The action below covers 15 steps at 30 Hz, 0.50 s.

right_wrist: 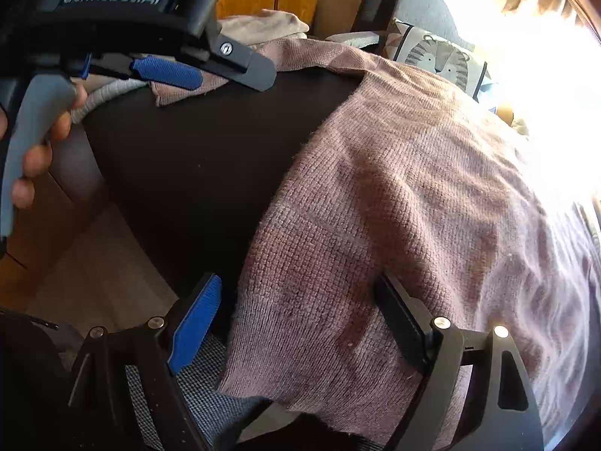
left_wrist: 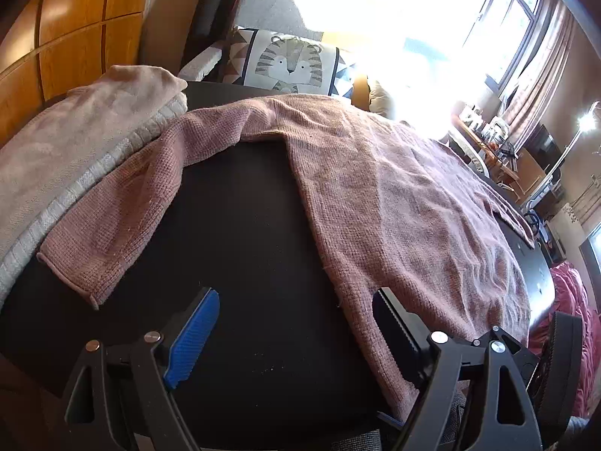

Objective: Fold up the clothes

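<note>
The left gripper (left_wrist: 296, 323) hangs with its jaws wide apart over the dark, smooth tabletop (left_wrist: 240, 225), nothing between them; its right finger lies at the edge of the pink knitted sweater (left_wrist: 394, 195). The right gripper (right_wrist: 300, 312) also stands open, straddling the sweater's hem, which droops over the tabletop's near edge, with neither pad pressing the cloth. The sweater is spread flat, coarse and waffle-textured, one sleeve (left_wrist: 112, 225) stretched left onto a folded beige ribbed garment (left_wrist: 75, 143). Behind sits a tiger-print cushion (left_wrist: 289, 64).
</note>
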Tool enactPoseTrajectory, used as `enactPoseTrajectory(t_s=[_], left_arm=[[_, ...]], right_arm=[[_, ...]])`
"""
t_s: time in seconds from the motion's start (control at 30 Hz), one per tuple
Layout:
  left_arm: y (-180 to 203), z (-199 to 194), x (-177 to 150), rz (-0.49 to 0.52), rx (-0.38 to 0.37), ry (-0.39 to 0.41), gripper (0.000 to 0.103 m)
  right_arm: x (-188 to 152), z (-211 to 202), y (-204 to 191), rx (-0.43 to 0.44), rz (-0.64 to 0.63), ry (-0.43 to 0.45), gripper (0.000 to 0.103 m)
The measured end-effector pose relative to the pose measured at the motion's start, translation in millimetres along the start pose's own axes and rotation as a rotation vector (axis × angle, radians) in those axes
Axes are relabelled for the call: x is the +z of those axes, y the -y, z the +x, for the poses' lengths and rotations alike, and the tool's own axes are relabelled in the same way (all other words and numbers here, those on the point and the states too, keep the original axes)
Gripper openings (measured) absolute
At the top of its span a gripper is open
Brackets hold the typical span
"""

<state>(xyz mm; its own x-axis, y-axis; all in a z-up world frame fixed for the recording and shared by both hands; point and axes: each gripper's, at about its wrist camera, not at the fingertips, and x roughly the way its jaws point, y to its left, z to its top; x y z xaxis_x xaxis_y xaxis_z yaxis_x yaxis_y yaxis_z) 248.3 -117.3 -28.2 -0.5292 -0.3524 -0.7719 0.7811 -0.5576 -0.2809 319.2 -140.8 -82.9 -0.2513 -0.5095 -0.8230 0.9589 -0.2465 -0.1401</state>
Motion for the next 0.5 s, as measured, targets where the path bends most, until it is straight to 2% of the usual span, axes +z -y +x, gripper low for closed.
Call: enactPoseTrajectory(t_s=[0.07, 0.17, 0.2, 0.23, 0.27, 0.37, 0.5], left_arm=[[-1.9, 1.0, -2.1, -0.010, -0.012, -0.003, 0.085], [-1.2, 5.4, -4.8, -0.003, -0.022, -0.017, 0.085], [-1.9, 6.4, -5.6, -0.006, -0.031, -0.019, 0.085], [-2.7, 7.3, -6.3, -0.009, -0.040, -0.021, 0.085], [-4.0, 8.5, -7.1, -0.014, -0.049, -0.025, 0.085], [-6.2, 12.8, -10.3, -0.021, -0.063, -0.041, 0.085], [-4.5, 18.8, -13.8, -0.021, -0.080, -0.056, 0.085]], right_arm=[[-0.2, 0.8, -2.7, -0.002, -0.014, 0.000, 0.083], [0.5, -3.0, -5.4, 0.014, -0.030, 0.000, 0.064], [1.8, -5.1, -4.8, 0.017, -0.031, 0.001, 0.047], [3.4, -6.6, -1.8, 0.009, -0.025, 0.000, 0.020], [4.4, -7.3, 7.2, 0.015, 0.010, -0.006, 0.012], [6.9, -8.9, 37.4, 0.042, 0.132, -0.025, 0.012], [10.1, -32.1, 86.9, 0.094, 0.322, 0.045, 0.012]])
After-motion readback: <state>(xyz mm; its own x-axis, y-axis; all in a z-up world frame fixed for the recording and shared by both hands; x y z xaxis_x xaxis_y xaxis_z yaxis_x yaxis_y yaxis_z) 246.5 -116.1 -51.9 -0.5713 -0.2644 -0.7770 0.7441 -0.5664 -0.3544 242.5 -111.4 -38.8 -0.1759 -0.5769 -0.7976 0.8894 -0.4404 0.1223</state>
